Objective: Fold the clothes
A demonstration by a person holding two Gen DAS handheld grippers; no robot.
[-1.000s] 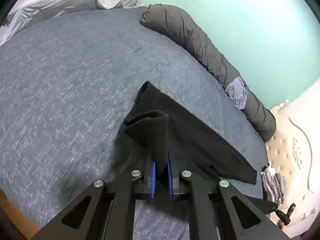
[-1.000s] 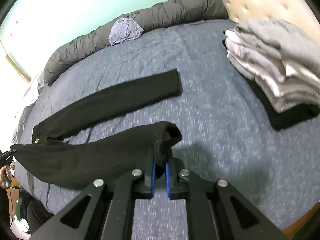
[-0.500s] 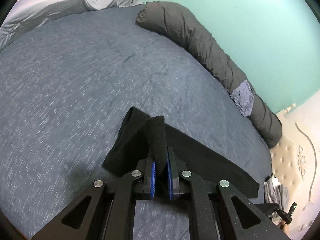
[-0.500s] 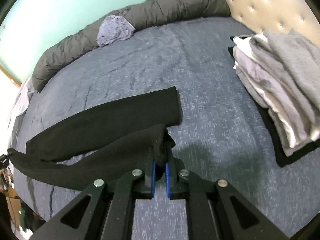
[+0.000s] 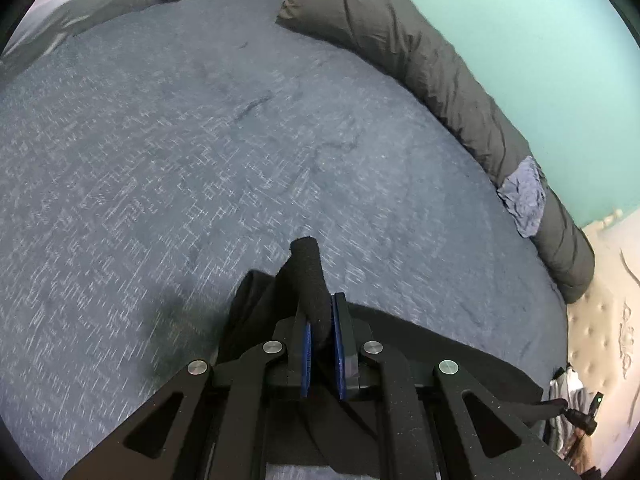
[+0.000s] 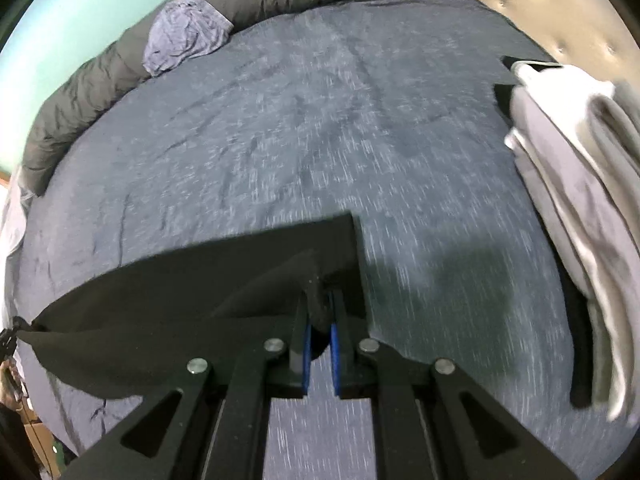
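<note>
Left gripper (image 5: 321, 344): blue pads closed tight on a bunched edge of the black garment (image 5: 308, 280), a rolled tip of cloth sticking up past the fingertips. Rest of that garment falls away below and to the right of the gripper, draped over the blue-grey bedspread (image 5: 160, 168). Right gripper (image 6: 320, 334): pads likewise pinched on a fold of the same black garment (image 6: 208, 280), which spreads leftward as a long flat panel, its square end lying on the bedspread (image 6: 320, 100) just ahead of the fingertips. Garment's far left end runs toward the frame edge; what holds it there cannot be told. Stack of folded grey and white clothes (image 6: 576, 184) sits at the right, on a black piece, well apart from the garment. Dark rolled duvet (image 5: 440, 76) lines the far bed edge against the green wall (image 5: 520, 32), with a crumpled pale blue cloth (image 6: 184, 36) resting on it. Both views slightly motion-blurred.
</note>
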